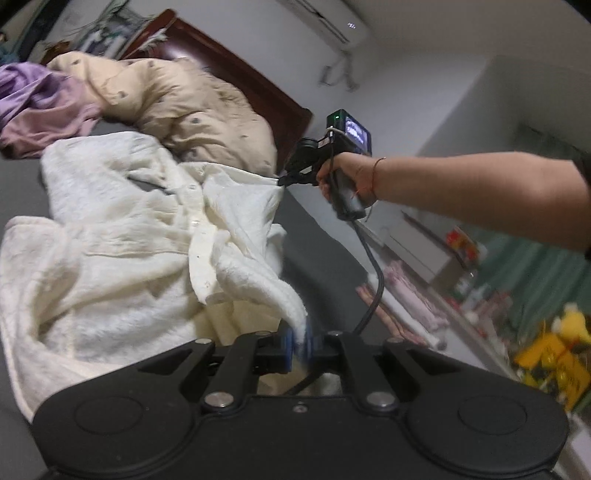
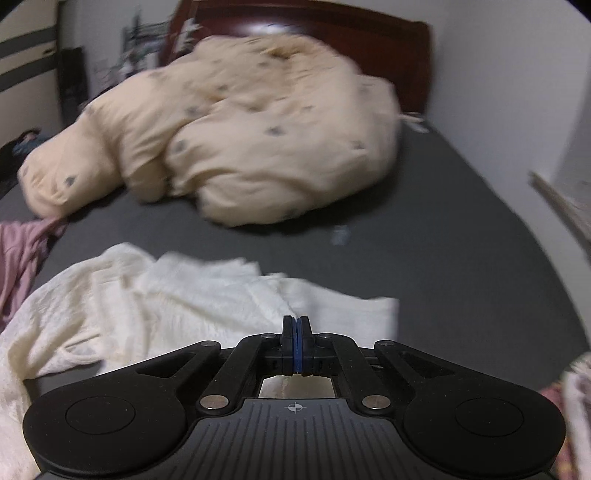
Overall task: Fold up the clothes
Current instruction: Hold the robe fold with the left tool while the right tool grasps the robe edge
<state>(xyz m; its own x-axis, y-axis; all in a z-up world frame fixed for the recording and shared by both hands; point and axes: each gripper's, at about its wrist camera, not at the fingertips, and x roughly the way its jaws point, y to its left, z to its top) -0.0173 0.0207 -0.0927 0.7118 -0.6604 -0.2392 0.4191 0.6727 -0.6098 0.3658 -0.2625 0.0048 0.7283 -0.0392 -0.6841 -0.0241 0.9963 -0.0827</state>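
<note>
left tool (image 1: 300, 341) pinching white shirt (image 1: 122, 236), duvet (image 1: 192, 107) behind

Bed with dark grey sheet (image 2: 443, 229), dark red wooden headboard (image 2: 332, 26) at far end. Lying on it: crumpled cream-white fleecy garment (image 2: 155, 295) near left; bulky beige duvet with grey spots (image 2: 258, 147) far centre; mauve-pink cloth (image 2: 18, 254) at left edge, touching the duvet's corner.

My garment (image 2: 155, 302) lies near on the bed (image 2: 443, 240), quilt (image 2: 240, 147) heaped beyond it, headboard (image 2: 332, 29) farthest, another cloth (image 2: 22, 251) left.
</note>
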